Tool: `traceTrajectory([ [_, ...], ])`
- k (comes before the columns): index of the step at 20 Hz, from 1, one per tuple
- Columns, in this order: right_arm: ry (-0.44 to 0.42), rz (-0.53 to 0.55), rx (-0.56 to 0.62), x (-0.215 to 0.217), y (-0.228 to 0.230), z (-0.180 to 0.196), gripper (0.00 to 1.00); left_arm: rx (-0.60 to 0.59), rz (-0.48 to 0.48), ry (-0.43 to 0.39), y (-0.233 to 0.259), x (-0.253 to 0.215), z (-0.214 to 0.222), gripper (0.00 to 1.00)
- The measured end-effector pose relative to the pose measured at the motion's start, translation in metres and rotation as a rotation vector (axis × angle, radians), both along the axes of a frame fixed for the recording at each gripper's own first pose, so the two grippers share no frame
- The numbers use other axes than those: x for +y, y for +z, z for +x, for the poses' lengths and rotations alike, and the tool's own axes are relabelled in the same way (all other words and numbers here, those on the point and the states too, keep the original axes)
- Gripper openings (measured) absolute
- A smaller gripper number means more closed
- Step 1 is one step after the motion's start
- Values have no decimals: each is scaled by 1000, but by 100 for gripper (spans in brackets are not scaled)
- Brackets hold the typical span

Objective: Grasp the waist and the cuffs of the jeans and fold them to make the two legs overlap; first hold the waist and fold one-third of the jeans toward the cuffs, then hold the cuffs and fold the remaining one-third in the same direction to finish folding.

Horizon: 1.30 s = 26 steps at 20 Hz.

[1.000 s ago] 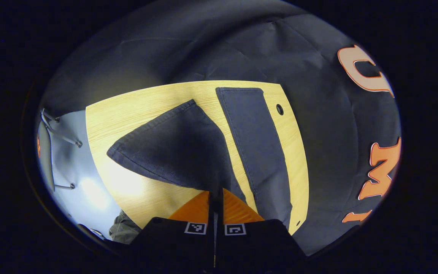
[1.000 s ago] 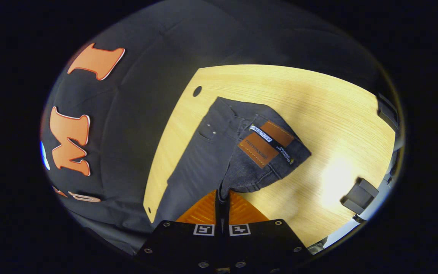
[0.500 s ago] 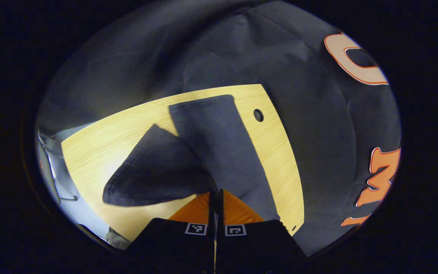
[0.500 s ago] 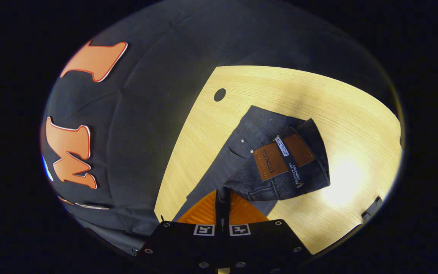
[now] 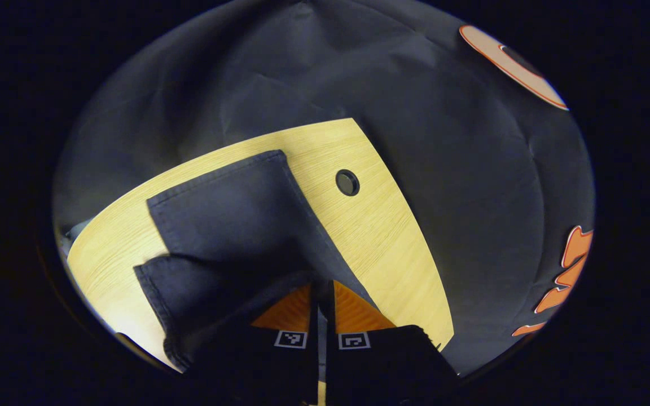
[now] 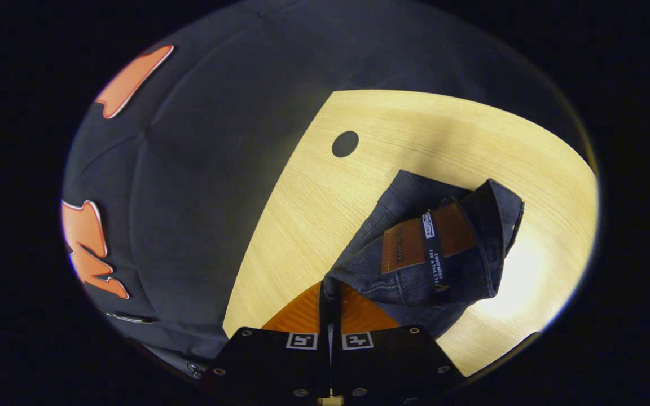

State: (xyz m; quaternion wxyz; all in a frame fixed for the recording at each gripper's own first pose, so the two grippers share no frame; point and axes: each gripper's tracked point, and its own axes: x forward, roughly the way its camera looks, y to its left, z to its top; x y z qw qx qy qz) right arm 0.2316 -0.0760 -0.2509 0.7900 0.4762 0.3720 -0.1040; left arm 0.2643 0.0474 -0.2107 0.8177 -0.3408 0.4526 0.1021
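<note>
Left claw (image 5: 321, 293) clamped on the jeans (image 5: 229, 225) at the cuff end, one leg lying over the other on the tabletop (image 5: 381, 225). Right claw (image 6: 330, 293) clamped on the waist (image 6: 443, 248), patch up.

A recording booth is showing here: black cloth (image 5: 443, 169) is hanging as a wall right behind the far edge of a pale wood-grain surface (image 6: 313, 208) (a round cable hole (image 6: 345, 144) is sitting near its corner), under bright overhead light.
</note>
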Motion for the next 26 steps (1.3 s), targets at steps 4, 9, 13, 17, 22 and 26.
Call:
traceTrajectory([
  [4,37,-40,-125,12,28,25,23,-50,-57,-22,-4,-20,17,54],
  [9,5,-109,-281,-12,95,3,98,-167,19,-116,43,-50,18,98],
  [13,12,-260,-357,-38,133,-46,98,-347,100,-247,100,-71,-4,98],
  [17,-2,-335,-398,-53,157,-88,98,-419,128,-321,132,-88,-32,98],
  [22,70,-366,-404,-40,154,-117,97,-412,189,-265,140,-54,-43,98],
  [26,116,-387,-396,-27,150,-122,98,-531,390,-247,184,-11,-48,98],
])
